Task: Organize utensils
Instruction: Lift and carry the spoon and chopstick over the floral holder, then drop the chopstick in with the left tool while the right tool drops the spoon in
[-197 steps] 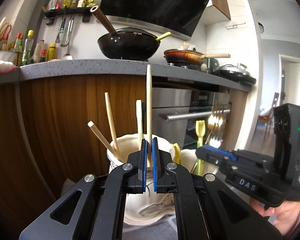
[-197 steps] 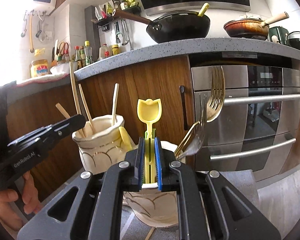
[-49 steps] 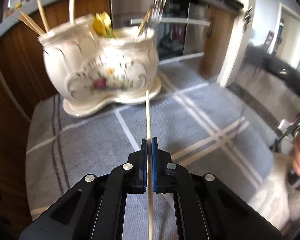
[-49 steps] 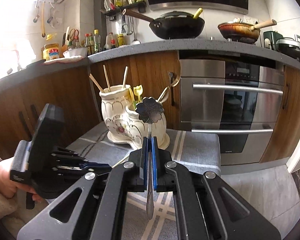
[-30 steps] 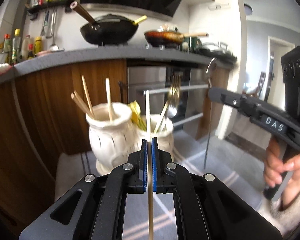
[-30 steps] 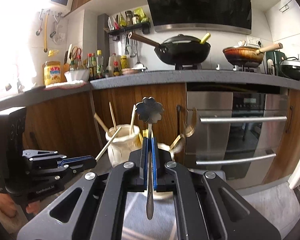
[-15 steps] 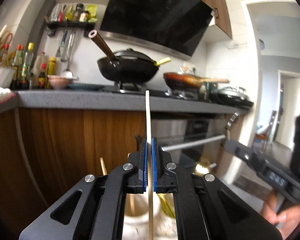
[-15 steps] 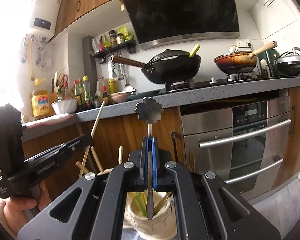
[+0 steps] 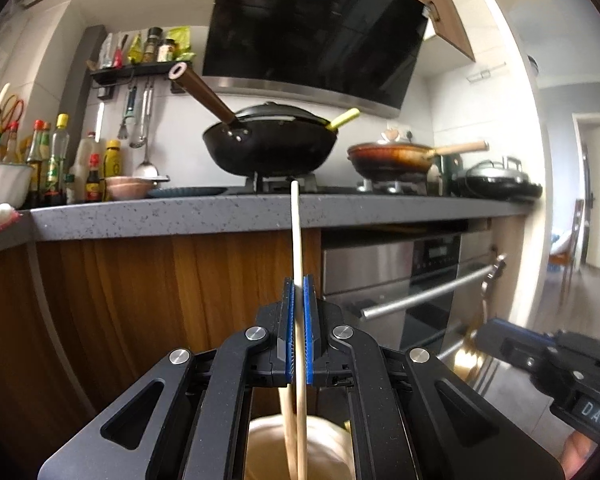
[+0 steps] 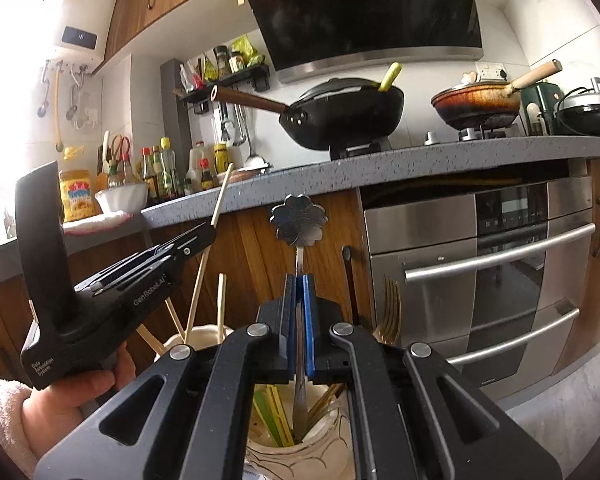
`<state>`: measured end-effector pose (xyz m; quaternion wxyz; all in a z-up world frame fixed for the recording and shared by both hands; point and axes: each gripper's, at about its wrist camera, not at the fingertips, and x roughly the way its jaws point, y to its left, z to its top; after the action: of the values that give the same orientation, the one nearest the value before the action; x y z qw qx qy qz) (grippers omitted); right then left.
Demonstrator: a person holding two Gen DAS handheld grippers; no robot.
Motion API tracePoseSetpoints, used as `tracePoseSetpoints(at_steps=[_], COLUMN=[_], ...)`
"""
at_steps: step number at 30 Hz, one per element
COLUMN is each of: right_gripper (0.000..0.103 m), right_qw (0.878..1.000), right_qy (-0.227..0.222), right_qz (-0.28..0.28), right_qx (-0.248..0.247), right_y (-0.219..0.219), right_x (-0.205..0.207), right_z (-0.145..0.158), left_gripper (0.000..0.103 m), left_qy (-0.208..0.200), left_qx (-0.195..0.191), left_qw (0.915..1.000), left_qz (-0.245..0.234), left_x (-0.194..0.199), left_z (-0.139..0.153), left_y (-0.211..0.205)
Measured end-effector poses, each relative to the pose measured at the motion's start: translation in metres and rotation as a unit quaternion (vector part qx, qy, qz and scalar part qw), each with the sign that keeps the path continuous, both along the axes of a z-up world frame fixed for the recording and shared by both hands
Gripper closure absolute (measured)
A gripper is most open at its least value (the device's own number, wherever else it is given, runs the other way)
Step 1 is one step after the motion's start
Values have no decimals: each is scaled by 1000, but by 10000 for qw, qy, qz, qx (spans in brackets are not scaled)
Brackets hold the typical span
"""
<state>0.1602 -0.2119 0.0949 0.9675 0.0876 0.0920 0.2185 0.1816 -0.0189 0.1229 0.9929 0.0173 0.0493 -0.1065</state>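
My left gripper (image 9: 299, 292) is shut on a pale wooden chopstick (image 9: 296, 232) that stands upright. Its lower end hangs over the cream ceramic holder (image 9: 328, 444), beside another chopstick (image 9: 286, 404) standing there. My right gripper (image 10: 299, 292) is shut on a metal spoon (image 10: 299, 220), flower-shaped head up. The spoon's lower end reaches into the mouth of the holder's right pot (image 10: 300, 460), among green and yellow utensils (image 10: 274, 408) and a gold fork (image 10: 390, 312). The left gripper (image 10: 208, 232) shows there above the left pot (image 10: 204, 332), which holds chopsticks. The right gripper (image 9: 482, 334) appears blurred at the lower right.
A grey stone counter (image 9: 180, 216) runs behind with a black wok (image 9: 268, 148), a brown pan (image 9: 392, 156) and bottles (image 9: 56, 160). A steel oven (image 10: 480, 260) with bar handles is at the right. A hand (image 10: 68, 396) in a pale sleeve holds the left gripper.
Both grippers have moved in over the holder, which now sits low under the jaws in both views. The spoon's lower end now dips into the right pot. Both grips are unchanged.
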Motion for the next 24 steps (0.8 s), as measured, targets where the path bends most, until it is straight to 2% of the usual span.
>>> tracePoseSetpoints(at_steps=[8, 16, 20, 24], right_gripper=[100, 100, 100, 100], right_qw=[9990, 9948, 9929, 9925], right_qy=[356, 687, 797, 818], right_qz=[236, 414, 368, 368], right_qx=[-123, -635, -805, -834], right_y=[-1, 15, 20, 21], right_x=[3, 7, 9, 9], right_z=[-14, -31, -37, -37], left_gripper=[98, 98, 98, 97], left_qy=[167, 946, 1168, 1162], left_qx=[129, 15, -37, -31], left_qw=[9997, 9955, 9930, 9930], left_qz=[-151, -103, -141, -211], left_x=[-33, -49, -50, -54], left_z=[-15, -44, -54, -56], left_y=[0, 7, 11, 13])
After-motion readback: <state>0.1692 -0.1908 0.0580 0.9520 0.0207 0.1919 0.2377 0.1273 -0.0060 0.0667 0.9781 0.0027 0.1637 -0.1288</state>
